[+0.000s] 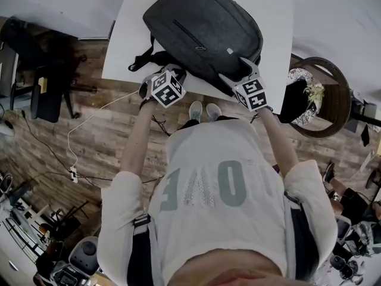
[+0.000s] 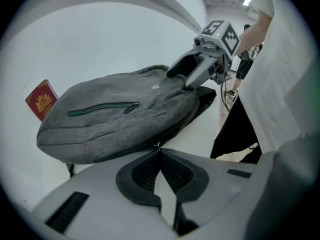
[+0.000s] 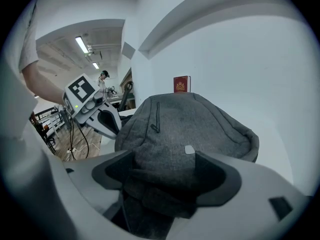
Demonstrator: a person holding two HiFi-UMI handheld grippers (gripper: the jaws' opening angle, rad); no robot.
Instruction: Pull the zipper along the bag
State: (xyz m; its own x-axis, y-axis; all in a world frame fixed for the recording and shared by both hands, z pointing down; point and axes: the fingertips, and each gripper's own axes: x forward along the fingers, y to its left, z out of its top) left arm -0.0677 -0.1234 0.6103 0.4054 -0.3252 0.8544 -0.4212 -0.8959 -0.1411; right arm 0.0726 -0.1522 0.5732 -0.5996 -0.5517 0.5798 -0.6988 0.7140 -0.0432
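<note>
Along the near edge of the bag, the left gripper pinches the zipper pull, with the right gripper clamping the bag at its three o'clock.

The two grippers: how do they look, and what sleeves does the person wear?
The left gripper and the right gripper are light grey with dark pads; each bears a cube of black-and-white square markers. The T-shirt is pale, with short sleeves.

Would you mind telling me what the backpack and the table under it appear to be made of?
Backpack: likely woven fabric, matte heathered grey; it shows a flecked weave and soft folds. Table: smooth white top, probably laminate or painted board; even, no visible grain.
</note>
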